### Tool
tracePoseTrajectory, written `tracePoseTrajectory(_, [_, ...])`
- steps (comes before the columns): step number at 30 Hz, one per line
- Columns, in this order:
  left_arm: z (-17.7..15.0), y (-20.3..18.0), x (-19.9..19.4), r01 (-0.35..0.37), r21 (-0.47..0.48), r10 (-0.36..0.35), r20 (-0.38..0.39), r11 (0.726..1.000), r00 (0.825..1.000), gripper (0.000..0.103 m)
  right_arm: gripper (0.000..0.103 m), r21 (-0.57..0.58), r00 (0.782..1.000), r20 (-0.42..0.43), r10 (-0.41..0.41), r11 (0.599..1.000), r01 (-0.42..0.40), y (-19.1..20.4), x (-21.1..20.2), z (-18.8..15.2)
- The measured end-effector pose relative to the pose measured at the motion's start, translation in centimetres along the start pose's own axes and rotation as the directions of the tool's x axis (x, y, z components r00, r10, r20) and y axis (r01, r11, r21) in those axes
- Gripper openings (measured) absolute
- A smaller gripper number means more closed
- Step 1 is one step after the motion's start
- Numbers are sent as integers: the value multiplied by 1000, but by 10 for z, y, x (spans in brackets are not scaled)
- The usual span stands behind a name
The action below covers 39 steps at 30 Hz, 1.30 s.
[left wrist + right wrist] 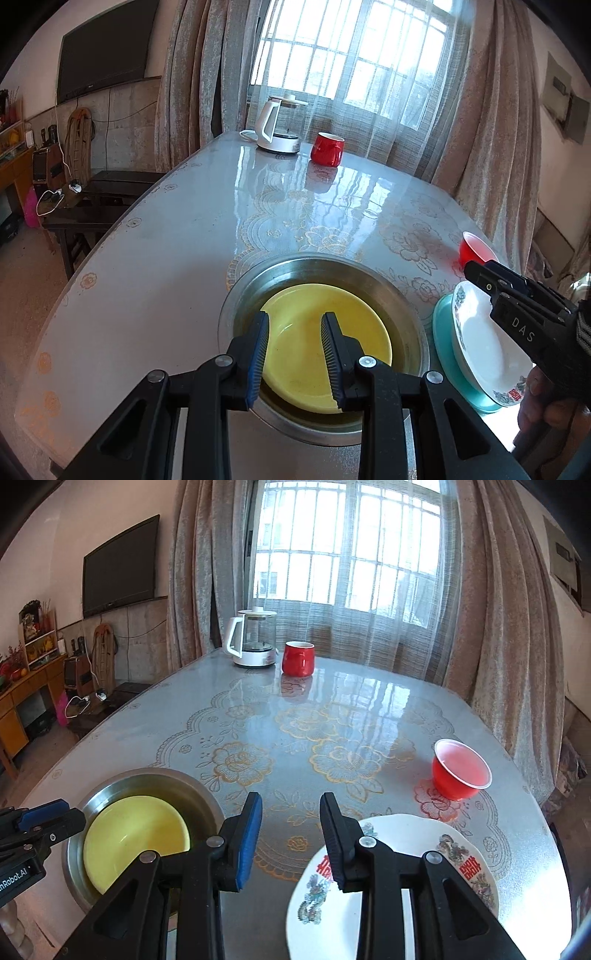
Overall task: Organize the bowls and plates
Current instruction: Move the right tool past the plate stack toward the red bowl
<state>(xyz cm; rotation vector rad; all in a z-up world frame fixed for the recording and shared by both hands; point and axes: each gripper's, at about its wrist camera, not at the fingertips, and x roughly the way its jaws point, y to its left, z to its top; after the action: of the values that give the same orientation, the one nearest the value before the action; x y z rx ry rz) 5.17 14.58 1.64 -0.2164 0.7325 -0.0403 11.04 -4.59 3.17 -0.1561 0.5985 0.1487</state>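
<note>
A yellow plate [295, 350] lies inside a wide steel basin [391, 291]; both also show in the right wrist view, plate [136, 834], basin [147, 779]. My left gripper [295, 332] hovers open just above the yellow plate, empty. A white plate with red and green prints [480, 343] rests tilted on a teal plate [443, 321]. In the right wrist view my right gripper [291, 816] is open and empty over the white plate's [443, 838] left rim. A small red bowl [460, 770] stands beyond it.
A glass kettle on a white base [255, 638] and a red mug [298, 659] stand at the table's far end by the curtained window. The glossy floral tablecloth [332, 720] covers the table. A bench and cabinet stand off the left edge.
</note>
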Motion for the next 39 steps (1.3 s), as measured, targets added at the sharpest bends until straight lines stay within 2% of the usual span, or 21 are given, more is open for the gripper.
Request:
tracePoseTrajectory(6, [4,-25,7,21,39,-21,-10,999,1000,30,34,26,998,6,-66,998,65,-29,-4,-4])
tracePoseTrajectory(11, [5,-47,12,36,61,-35,-17,997,999,30,34,44,997,6,-81,996,81,-50,-9,-7])
tracePoseTrajectory(27, [9,-104,28,44,80,-42,-24,996,999,30,35,32,996,15,-91,995,91,-101,-9,-10])
tracePoseTrajectory(31, [14,-119,36,41,81,-38,-30,996,999,30,35,82,997,-23,-69,994,71,-133,2,-10])
tracePoseTrajectory(33, [19,-128,39,42,81,-40,-25,996,999,30,35,150,989,-89,-119,980,131,-162,16,-10])
tracePoseTrajectory(35, [22,-137,41,46,91,-45,-17,995,999,30,35,239,985,-129,-113,961,142,-192,23,-12])
tracePoseTrajectory(37, [23,-147,45,50,105,-49,-15,993,999,30,35,220,973,-131,-188,952,213,-203,24,-14])
tracePoseTrajectory(39, [24,-156,49,57,115,-55,-20,992,998,30,35,195,969,-124,-213,952,234,-207,23,-17])
